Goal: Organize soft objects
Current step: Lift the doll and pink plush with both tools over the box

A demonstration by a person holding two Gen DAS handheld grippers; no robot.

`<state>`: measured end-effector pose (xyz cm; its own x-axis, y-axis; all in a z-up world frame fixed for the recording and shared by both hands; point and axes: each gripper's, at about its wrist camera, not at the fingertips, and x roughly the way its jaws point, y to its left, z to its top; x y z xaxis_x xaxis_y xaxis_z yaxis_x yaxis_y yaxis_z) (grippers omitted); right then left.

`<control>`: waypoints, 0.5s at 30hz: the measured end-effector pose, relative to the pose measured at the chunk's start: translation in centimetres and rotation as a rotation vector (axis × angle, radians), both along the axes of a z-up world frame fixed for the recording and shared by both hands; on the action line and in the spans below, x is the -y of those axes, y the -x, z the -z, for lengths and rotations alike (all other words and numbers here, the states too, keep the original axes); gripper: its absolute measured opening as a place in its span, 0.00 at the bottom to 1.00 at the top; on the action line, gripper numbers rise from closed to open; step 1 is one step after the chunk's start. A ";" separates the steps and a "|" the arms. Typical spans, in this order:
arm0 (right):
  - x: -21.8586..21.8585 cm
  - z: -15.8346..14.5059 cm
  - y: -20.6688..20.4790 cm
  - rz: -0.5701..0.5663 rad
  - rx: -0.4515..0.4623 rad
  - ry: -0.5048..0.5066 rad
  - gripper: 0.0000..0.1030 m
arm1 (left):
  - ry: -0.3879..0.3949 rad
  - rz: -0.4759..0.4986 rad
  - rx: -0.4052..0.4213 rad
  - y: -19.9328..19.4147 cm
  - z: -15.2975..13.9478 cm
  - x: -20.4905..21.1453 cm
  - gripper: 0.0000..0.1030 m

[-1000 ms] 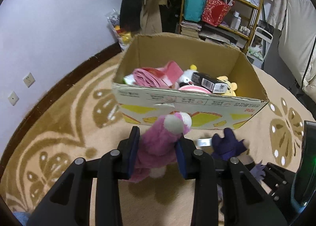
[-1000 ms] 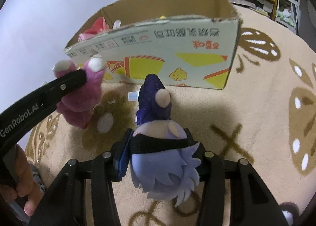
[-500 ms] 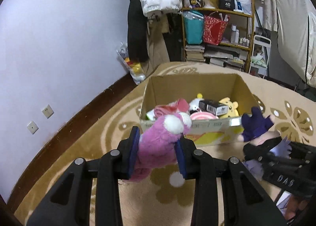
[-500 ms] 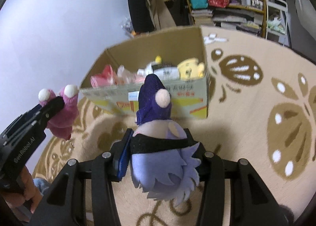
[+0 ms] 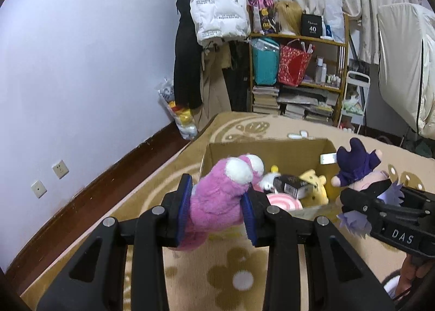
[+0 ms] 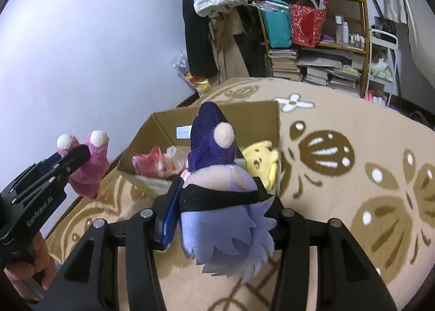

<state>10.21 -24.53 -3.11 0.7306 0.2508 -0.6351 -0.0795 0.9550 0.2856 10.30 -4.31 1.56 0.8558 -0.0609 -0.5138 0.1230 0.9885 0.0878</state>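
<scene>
My left gripper (image 5: 216, 203) is shut on a pink plush toy (image 5: 217, 197) with white tips, held high above the rug, in front of an open cardboard box (image 5: 272, 146). My right gripper (image 6: 221, 202) is shut on a purple plush doll (image 6: 217, 175) with lilac hair, also held high, just short of the box (image 6: 244, 111). Each gripper shows in the other view: the right one (image 5: 361, 197) with the doll, the left one (image 6: 73, 159) with the pink toy (image 6: 89, 167). The box holds a yellow plush (image 5: 312, 183), a pink cloth (image 6: 152, 164) and a small black carton (image 5: 293, 184).
A patterned beige rug (image 6: 353, 175) covers the floor. A lilac wall (image 5: 81, 66) is on the left. At the back stand a cluttered wooden shelf (image 5: 299, 66), hanging coats (image 5: 217, 12) and a bag of toys (image 5: 179, 118).
Both grippers rose well above the floor with their plush toys still held. The box now appears lower and farther below, its inside more visible.
</scene>
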 end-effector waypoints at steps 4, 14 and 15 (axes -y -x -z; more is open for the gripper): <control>-0.4 0.0 -1.2 -0.012 0.013 0.009 0.51 | -0.005 0.012 0.038 -1.2 -0.1 0.0 0.32; 0.0 0.4 -3.8 -0.006 0.043 -0.014 0.51 | -0.012 0.052 0.064 -3.7 0.3 0.2 0.32; 0.1 0.5 -3.9 -0.006 0.045 -0.018 0.51 | -0.008 0.062 0.069 -3.9 0.4 0.4 0.32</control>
